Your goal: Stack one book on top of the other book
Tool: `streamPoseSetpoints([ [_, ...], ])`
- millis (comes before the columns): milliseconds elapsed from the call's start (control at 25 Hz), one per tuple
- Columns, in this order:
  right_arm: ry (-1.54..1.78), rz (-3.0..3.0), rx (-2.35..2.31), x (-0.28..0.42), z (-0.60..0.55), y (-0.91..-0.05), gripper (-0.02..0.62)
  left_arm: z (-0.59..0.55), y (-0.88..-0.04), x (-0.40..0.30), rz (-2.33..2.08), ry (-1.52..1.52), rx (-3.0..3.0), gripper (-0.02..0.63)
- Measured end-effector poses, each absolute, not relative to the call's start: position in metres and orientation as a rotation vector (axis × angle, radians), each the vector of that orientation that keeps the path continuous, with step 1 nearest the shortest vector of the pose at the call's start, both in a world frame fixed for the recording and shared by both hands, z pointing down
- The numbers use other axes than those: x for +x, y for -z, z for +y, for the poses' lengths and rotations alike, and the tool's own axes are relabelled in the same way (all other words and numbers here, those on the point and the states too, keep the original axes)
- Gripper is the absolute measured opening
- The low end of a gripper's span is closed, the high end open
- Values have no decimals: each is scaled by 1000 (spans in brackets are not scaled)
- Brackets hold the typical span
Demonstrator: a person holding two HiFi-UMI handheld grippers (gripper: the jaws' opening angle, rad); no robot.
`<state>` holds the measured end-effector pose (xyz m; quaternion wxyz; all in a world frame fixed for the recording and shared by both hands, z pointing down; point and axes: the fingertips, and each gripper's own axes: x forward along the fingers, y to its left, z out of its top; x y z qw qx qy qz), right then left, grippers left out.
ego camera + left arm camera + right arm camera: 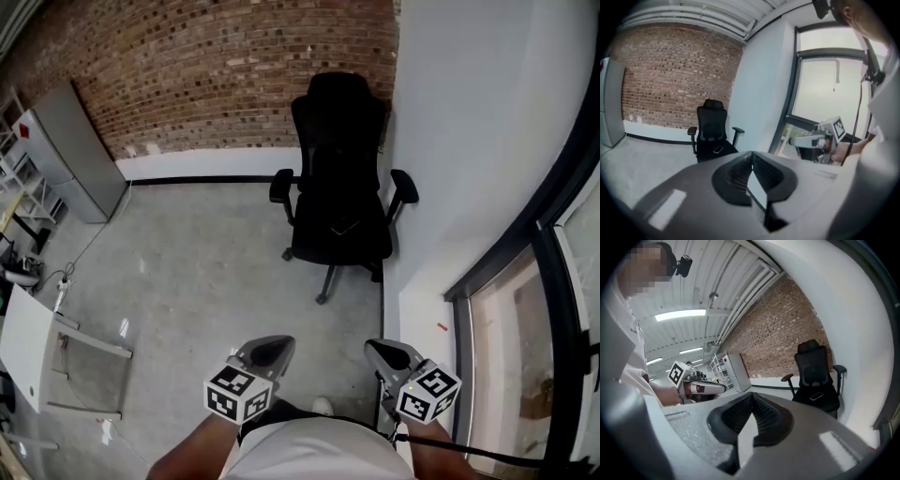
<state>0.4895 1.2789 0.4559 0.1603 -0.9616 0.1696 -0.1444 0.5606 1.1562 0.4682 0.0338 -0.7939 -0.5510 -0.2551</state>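
Neither book is caught in any of the three views, so no place relative to the grippers can be given. The left gripper point(270, 349) and right gripper point(386, 353) are both held with jaws pressed fully together. Nothing is pinched between them, as each gripper view shows. They're pointed up-frame and slightly downward toward a black office chair point(339, 187) at centre top, well apart from it. A small flat dark object point(344, 227) is lying on its seat, but what it is can't be made out for sure. The forearms are cut off by the bottom edge of the head view. A grey cabinet point(70, 155) is seen at upper left, against the brick wall point(234, 56).
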Motion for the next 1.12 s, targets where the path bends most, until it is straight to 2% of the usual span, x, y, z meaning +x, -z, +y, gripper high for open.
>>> streamPoseSetpoints([
  [760,424,631,-2718,496,1261,-454,-2,1137,-458,556,-1585,758,-2548,5],
  [1120,468,858,-2680,519,1220,-455,-2,1087,-457,559,-1389,759,-2714,5],
])
